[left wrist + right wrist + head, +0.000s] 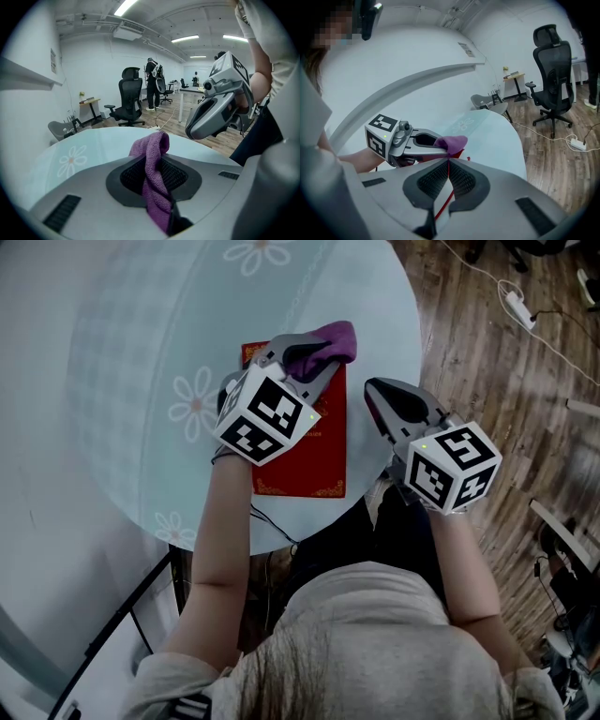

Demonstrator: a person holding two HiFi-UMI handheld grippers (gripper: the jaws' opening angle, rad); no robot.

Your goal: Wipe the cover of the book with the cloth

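Observation:
A red book [309,454] with gold trim lies on the round pale table [141,352] near its front edge. My left gripper [312,359] is over the book's far end, shut on a purple cloth [326,345]. In the left gripper view the cloth [152,159] is bunched between the jaws and sticks out past the tips. My right gripper [373,390] hovers just right of the book, with its jaws together and nothing in them. The right gripper view shows the left gripper [440,143] with the cloth [452,141] and a sliver of the book [458,153].
The table has a flower print [194,405] and ends close to the right gripper. Wooden floor [487,352] with a power strip [518,304] and cable lies beyond. Office chairs [129,101] and a standing person [152,84] are far behind.

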